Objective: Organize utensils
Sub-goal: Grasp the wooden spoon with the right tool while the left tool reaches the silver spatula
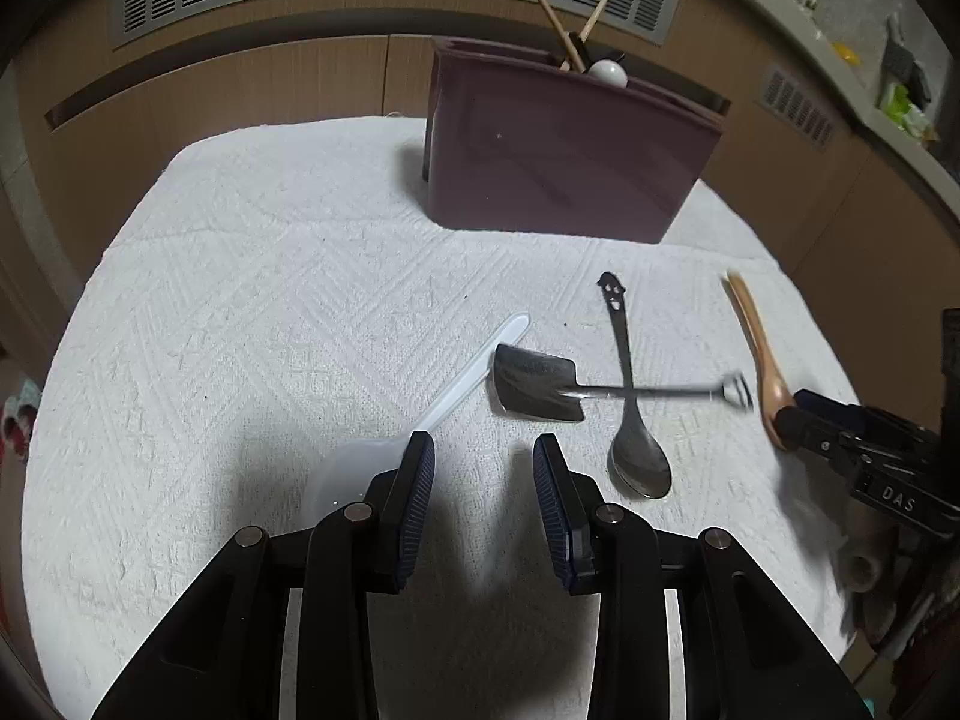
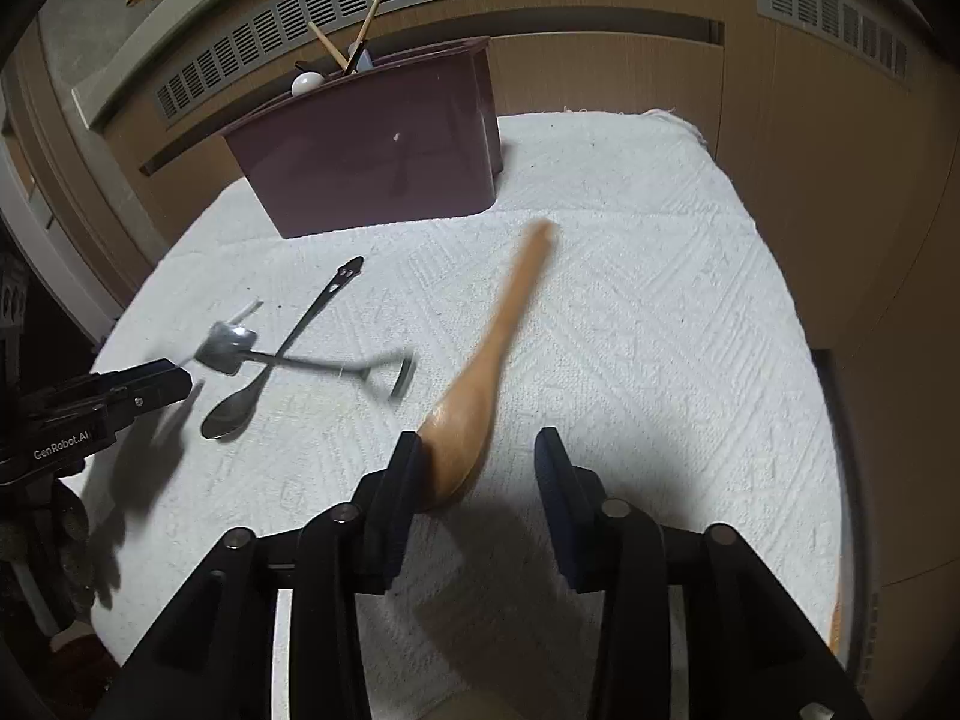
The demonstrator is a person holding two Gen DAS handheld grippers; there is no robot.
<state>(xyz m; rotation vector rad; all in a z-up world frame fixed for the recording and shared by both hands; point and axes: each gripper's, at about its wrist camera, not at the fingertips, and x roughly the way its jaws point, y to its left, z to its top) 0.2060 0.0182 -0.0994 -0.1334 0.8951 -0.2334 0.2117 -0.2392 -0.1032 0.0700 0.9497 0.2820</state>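
Wooden spoon (image 2: 480, 384), light, stiff and smooth, lies on the cloth-covered surface (image 2: 660, 312) with its bowl against one finger of your released right tongs (image 2: 477, 468); grip the neck; left tongs (image 1: 483, 480) released, empty.

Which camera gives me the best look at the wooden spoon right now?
The right wrist view: the wooden spoon lies whole between the open fingers of the right gripper, bowl against the left finger. The left wrist view shows it only at the far edge, small and blurred.
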